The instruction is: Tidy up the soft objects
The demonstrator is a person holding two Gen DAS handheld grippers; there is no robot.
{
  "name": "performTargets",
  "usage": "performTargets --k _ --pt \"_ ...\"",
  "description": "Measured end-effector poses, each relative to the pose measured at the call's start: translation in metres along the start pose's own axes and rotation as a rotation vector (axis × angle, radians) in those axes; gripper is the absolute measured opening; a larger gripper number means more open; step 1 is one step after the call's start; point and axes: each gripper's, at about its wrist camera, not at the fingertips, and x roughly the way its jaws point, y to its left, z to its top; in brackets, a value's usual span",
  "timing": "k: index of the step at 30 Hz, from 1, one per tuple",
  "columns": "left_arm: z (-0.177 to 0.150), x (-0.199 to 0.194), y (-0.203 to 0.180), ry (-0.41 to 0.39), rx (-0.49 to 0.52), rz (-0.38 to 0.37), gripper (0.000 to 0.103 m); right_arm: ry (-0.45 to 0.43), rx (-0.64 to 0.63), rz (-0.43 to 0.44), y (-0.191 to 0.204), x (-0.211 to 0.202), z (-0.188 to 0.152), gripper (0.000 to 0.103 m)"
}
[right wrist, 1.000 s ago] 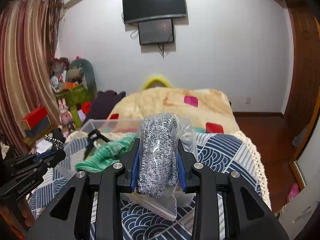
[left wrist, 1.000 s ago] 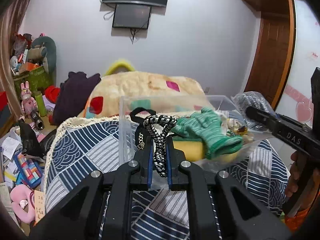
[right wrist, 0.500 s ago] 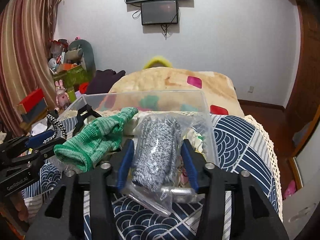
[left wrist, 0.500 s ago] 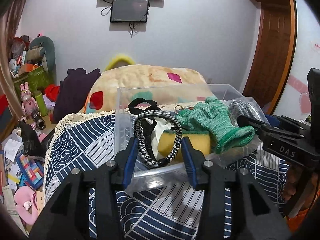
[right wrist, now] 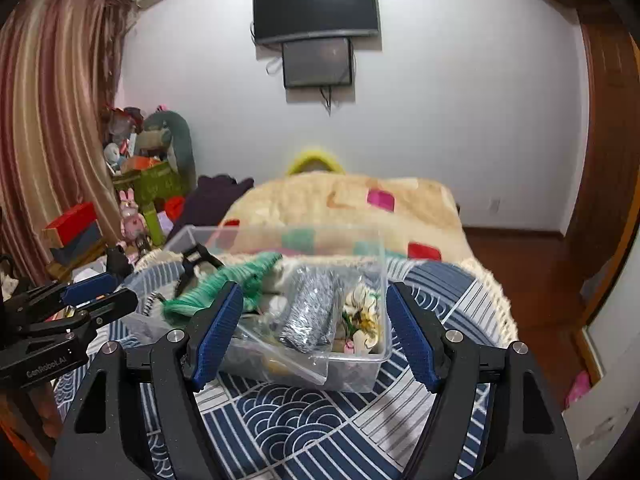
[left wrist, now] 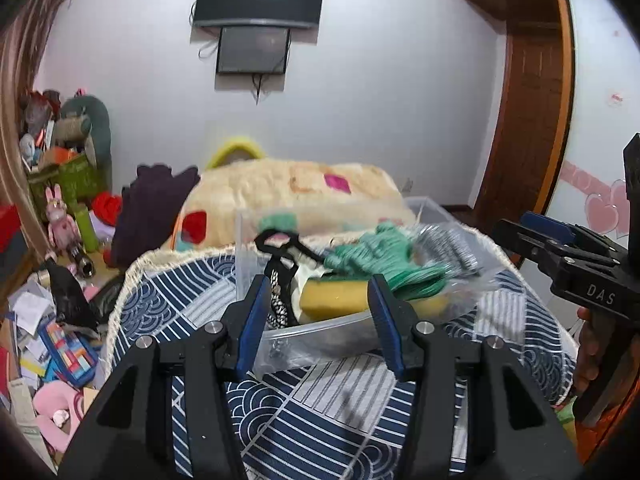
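Note:
A clear plastic bin point(left wrist: 320, 330) point(right wrist: 378, 264) sits on the blue patterned bedspread point(left wrist: 320, 412). It holds a green knit glove point(left wrist: 384, 258) point(right wrist: 224, 286), a yellow sponge point(left wrist: 336, 298), a black-and-white braided cord point(left wrist: 278, 304), a bagged grey knit item point(right wrist: 310, 312) point(left wrist: 444, 246) and a floral piece point(right wrist: 362, 312). My left gripper point(left wrist: 318, 316) is open and empty just in front of the bin. My right gripper point(right wrist: 314, 322) is open and empty, its jaws spread wide at the bin's near side. Each gripper shows in the other's view, the right point(left wrist: 560, 256) and the left point(right wrist: 68, 308).
A cream blanket point(right wrist: 340, 200) with coloured patches lies behind the bin. A dark purple cushion point(left wrist: 156, 204) sits to its left. Toys, boxes and papers clutter the floor at left point(left wrist: 48, 320). A wooden door point(left wrist: 528, 120) stands at right.
My left gripper let go of the braided cord, which now lies in the bin. My right gripper let go of the bagged grey item into the bin. Both opened wider and drew back.

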Motion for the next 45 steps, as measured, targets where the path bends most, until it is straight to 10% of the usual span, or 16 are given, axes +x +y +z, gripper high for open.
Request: performTargets --k 9,23,45 --pt "0.007 -0.062 -0.017 -0.128 0.016 -0.034 0.062 -0.124 -0.048 0.029 0.016 -0.052 0.007 0.072" --pt "-0.006 -0.103 -0.025 -0.233 0.034 -0.018 0.099 -0.240 -0.053 0.001 0.026 -0.086 -0.005 0.102" --pt "-0.018 -0.107 -0.027 -0.251 0.031 -0.017 0.102 -0.226 -0.059 0.020 0.030 -0.091 -0.024 0.103"
